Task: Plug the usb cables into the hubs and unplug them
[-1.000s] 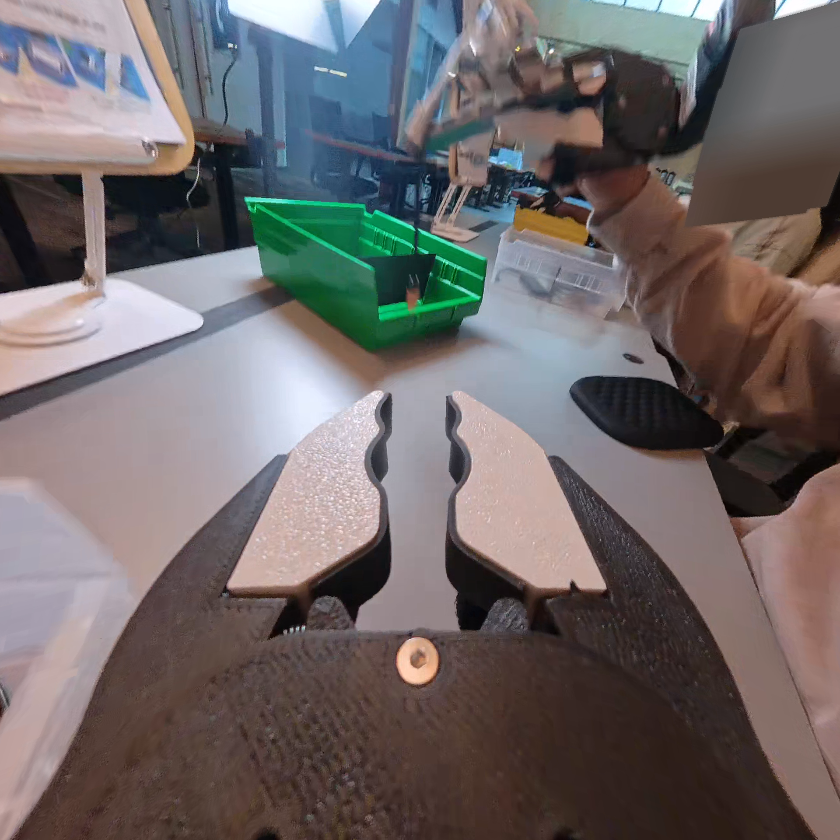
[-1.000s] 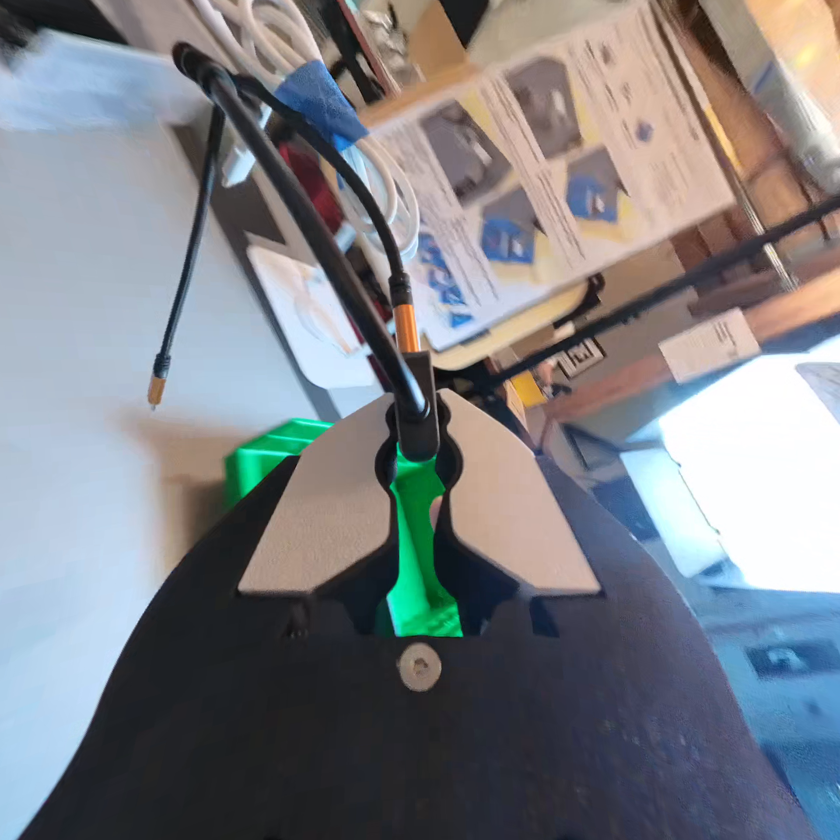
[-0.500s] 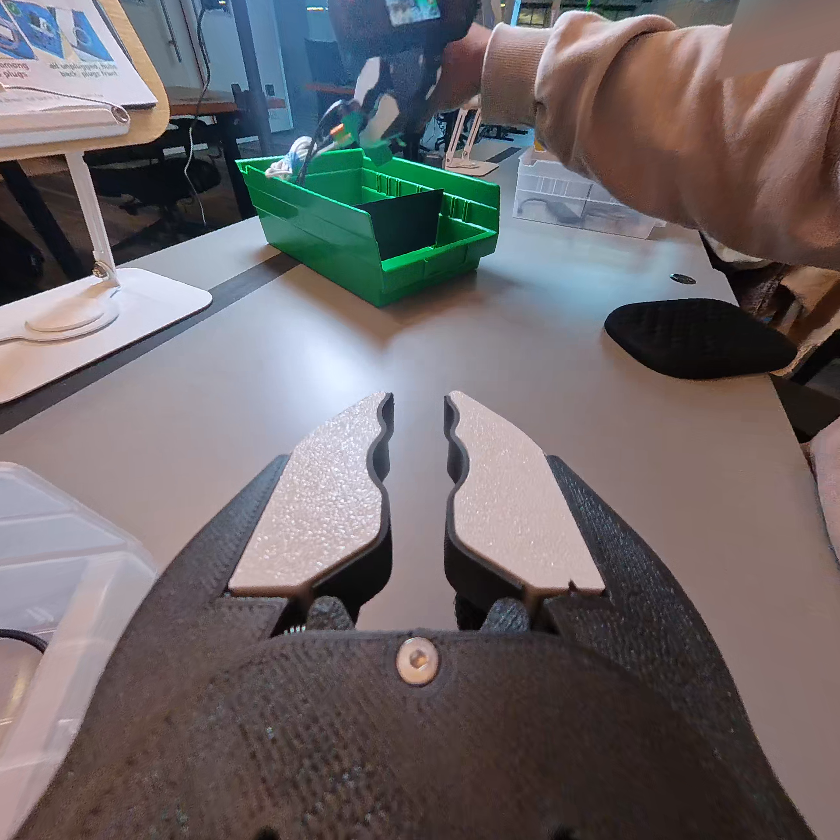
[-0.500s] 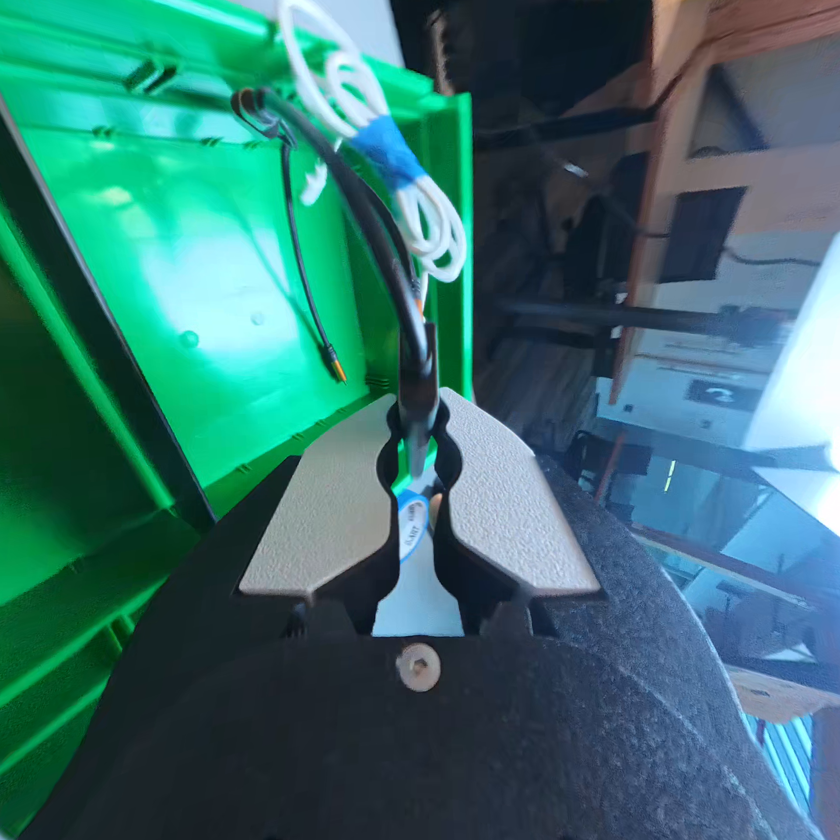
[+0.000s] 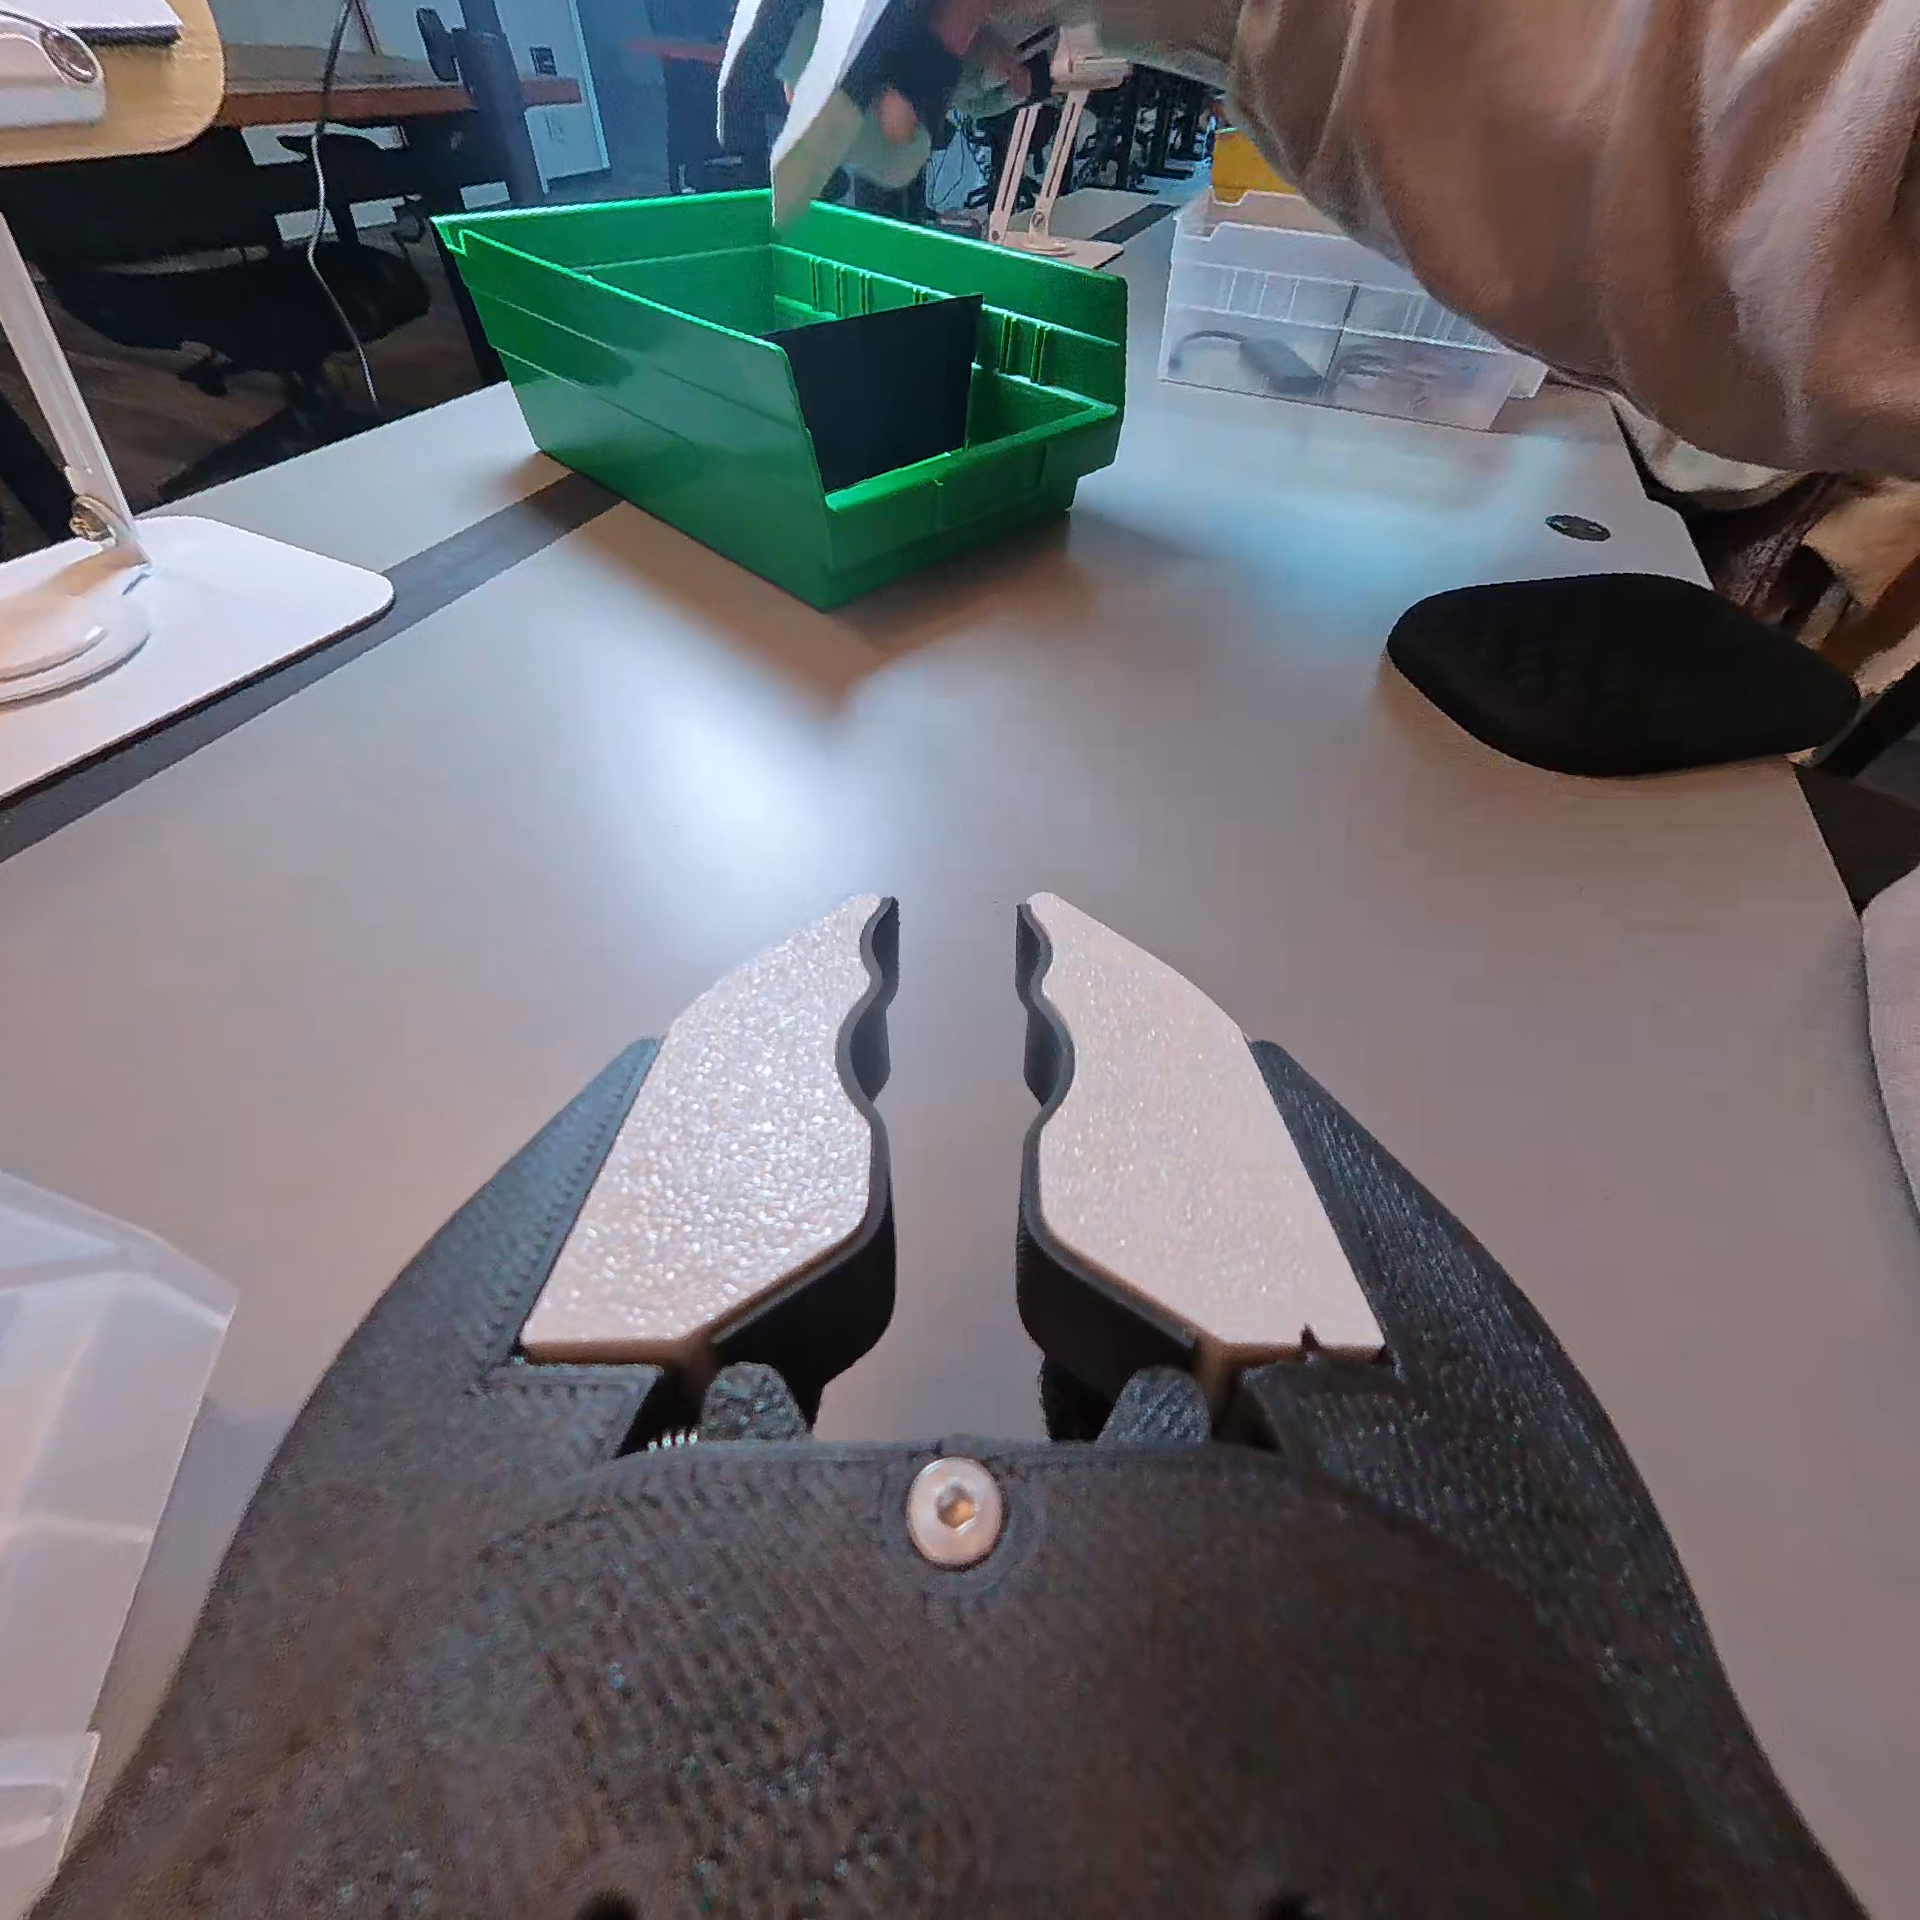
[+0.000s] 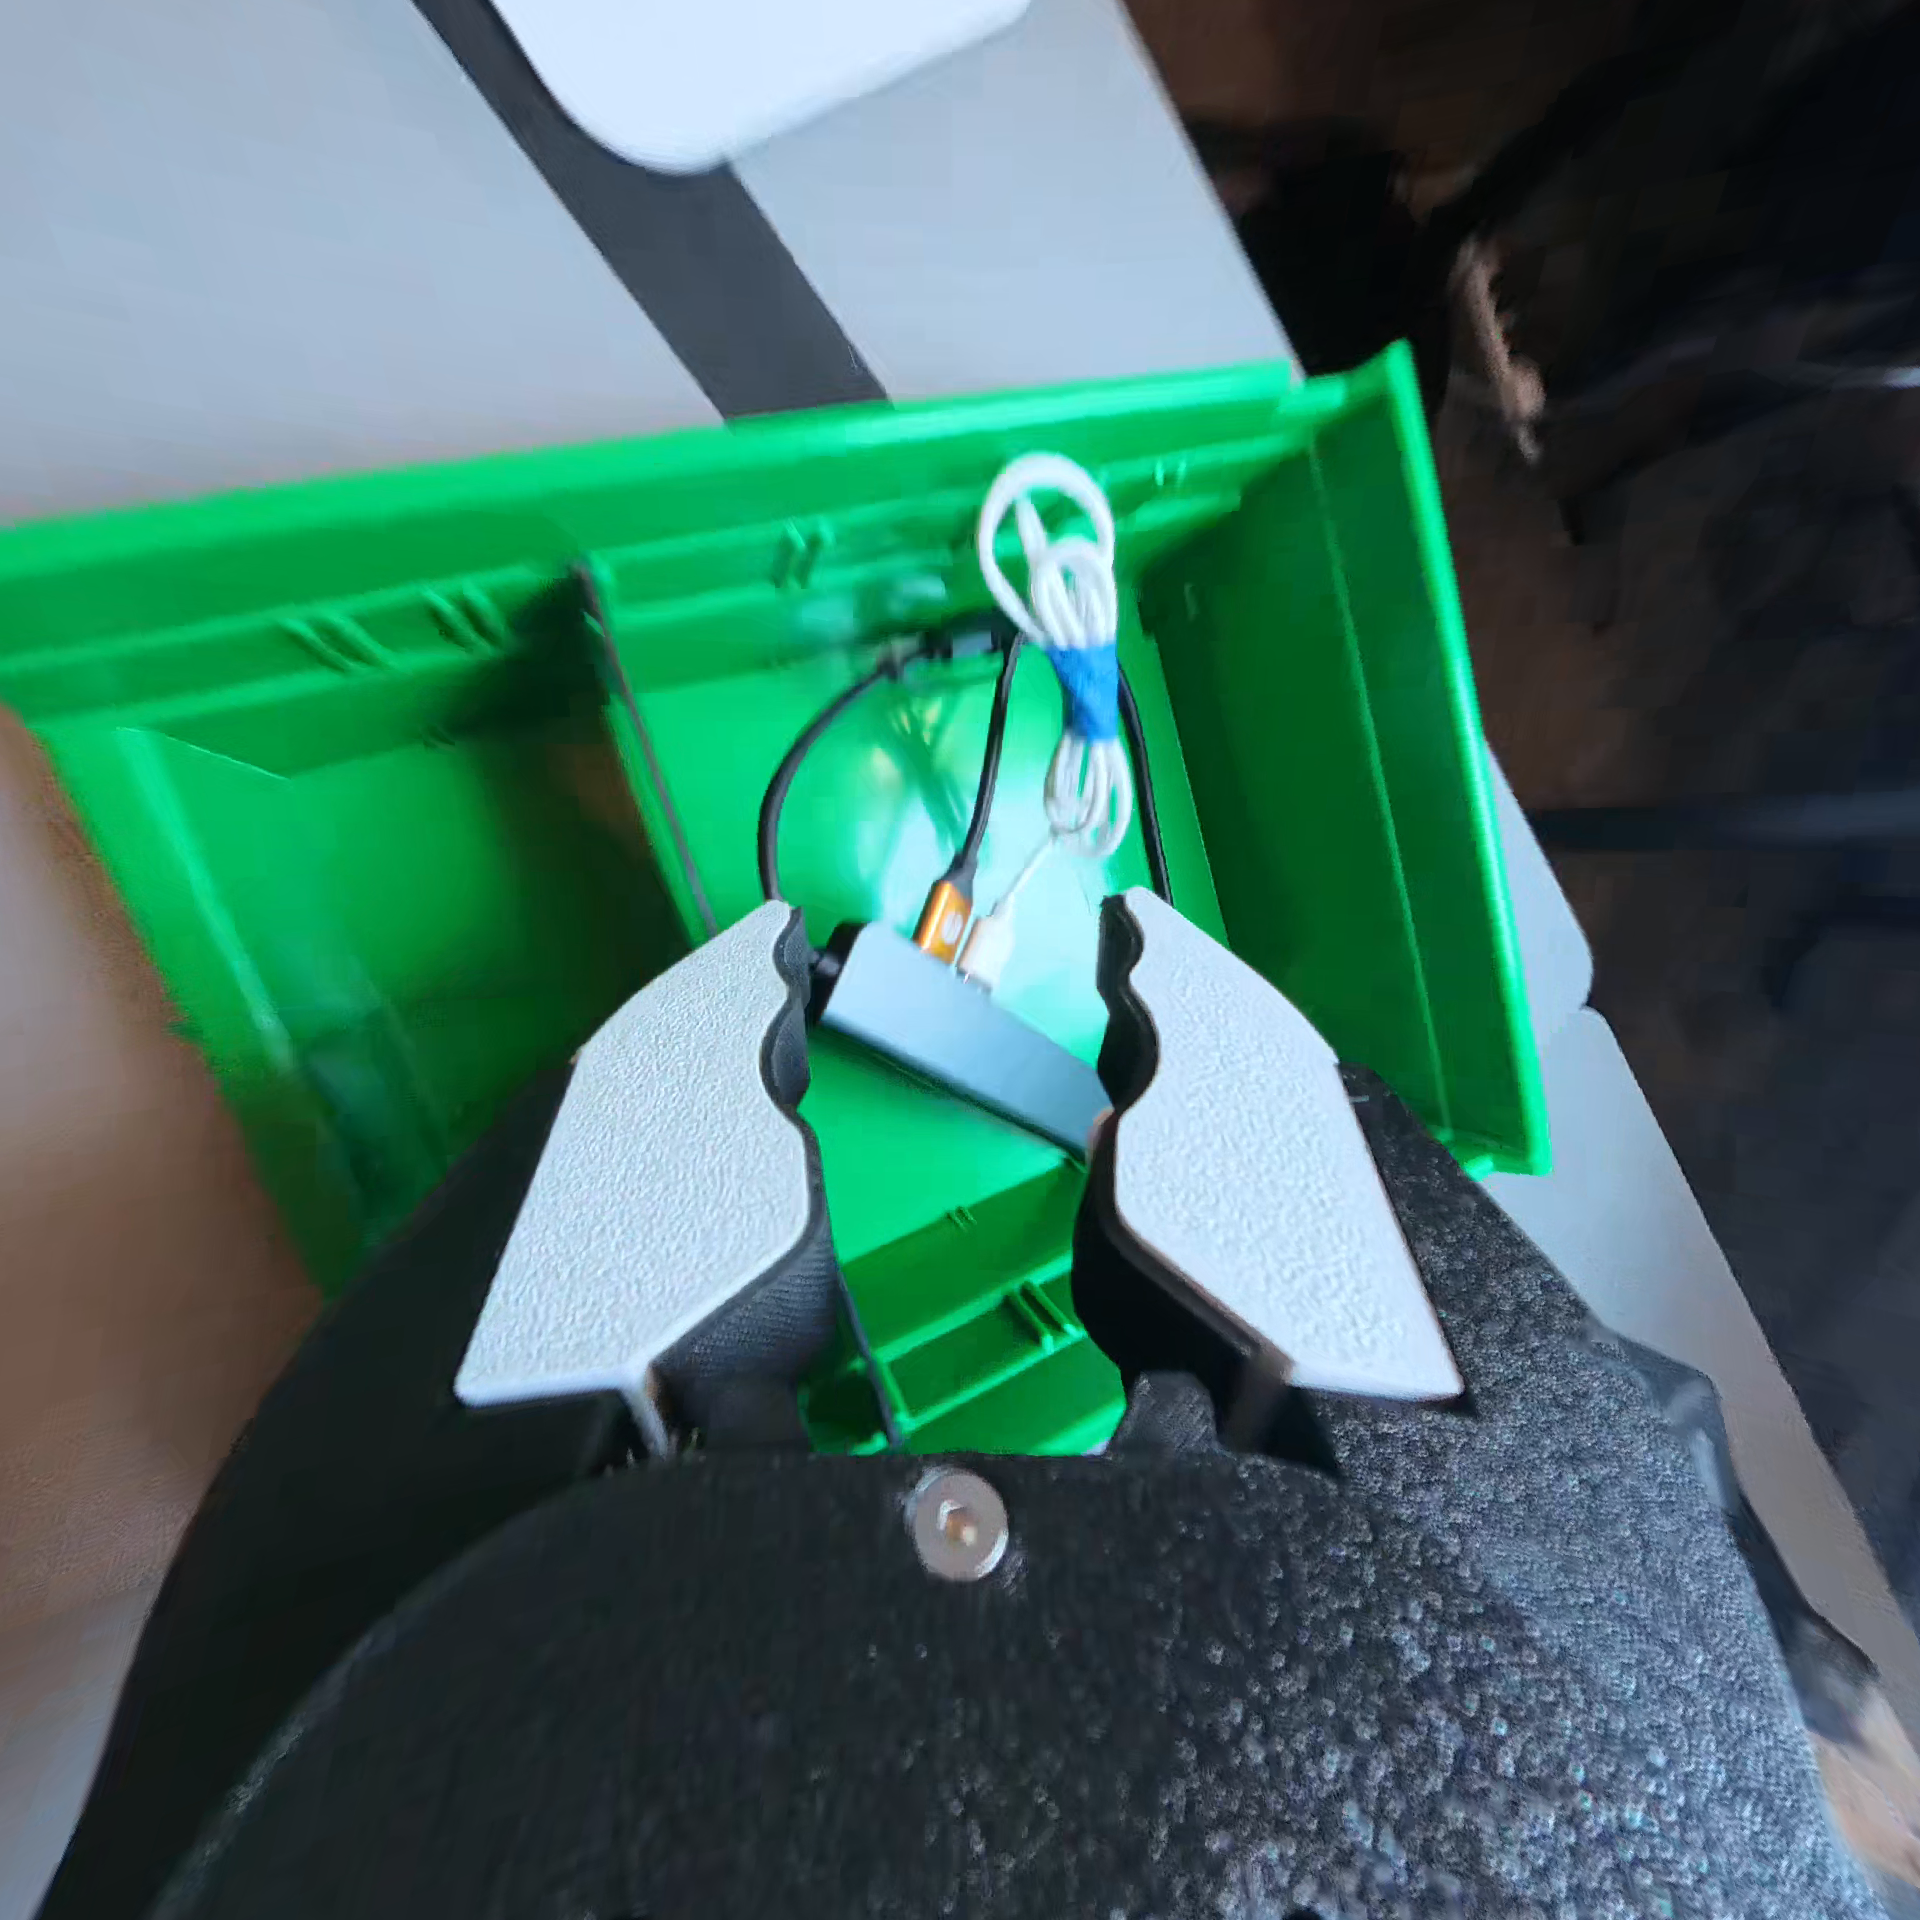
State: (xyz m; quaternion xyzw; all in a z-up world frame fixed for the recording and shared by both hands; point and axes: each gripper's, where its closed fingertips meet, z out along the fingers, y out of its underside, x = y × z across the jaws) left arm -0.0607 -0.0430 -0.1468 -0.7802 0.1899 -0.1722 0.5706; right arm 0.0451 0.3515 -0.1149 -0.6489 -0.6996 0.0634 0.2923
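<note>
Tabletop (image 5: 727,790), grey and broad, carries the green bin (image 5: 665,416), where the task's things now lie: a grey USB hub (image 6: 956,1029) on the floor of the end compartment, with an orange-plugged black cable (image 6: 948,914) and a white cable (image 6: 1070,665) bound in blue tape apparently seated in its ports. The right gripper (image 6: 951,914) hovers above with jaws spread wide and nothing between them; half a second ago it pinched the hub's black lead narrowly, so the bundle has been let go into the bin. The left gripper (image 5: 956,914) rests low over the table, jaws narrowly parted and empty, much as before. To finish well, I judge the right should lift straight up so neither finger snags the cable loops.
</note>
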